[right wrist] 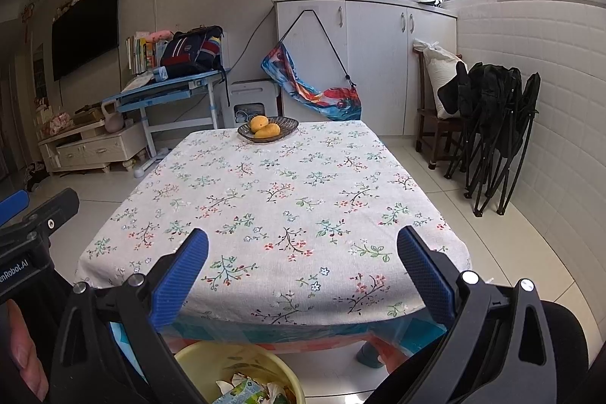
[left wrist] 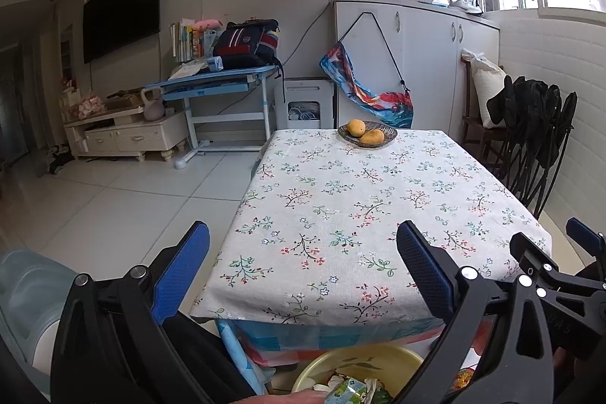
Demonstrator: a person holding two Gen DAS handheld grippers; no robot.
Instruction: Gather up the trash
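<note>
Tools: left tool (left wrist: pixel 303 264) & right tool (right wrist: pixel 303 269) both spread wide, nothing between fingers, held side by side at near edge of table (right wrist: pixel 265 199).
Trash: crumpled paper & green carton (right wrist: pixel 242 390) in yellow basin (right wrist: pixel 197 356) on floor, below table edge.
Table: floral cloth; dish (right wrist: pixel 268 130) w/ two mangoes at far end.

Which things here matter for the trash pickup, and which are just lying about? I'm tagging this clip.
Part of the job:
yellow basin holding crumpled trash
left hand-held gripper, open
right hand-held gripper, open

Just there:
bowl of mangoes
floral tablecloth
folded black chairs
</note>
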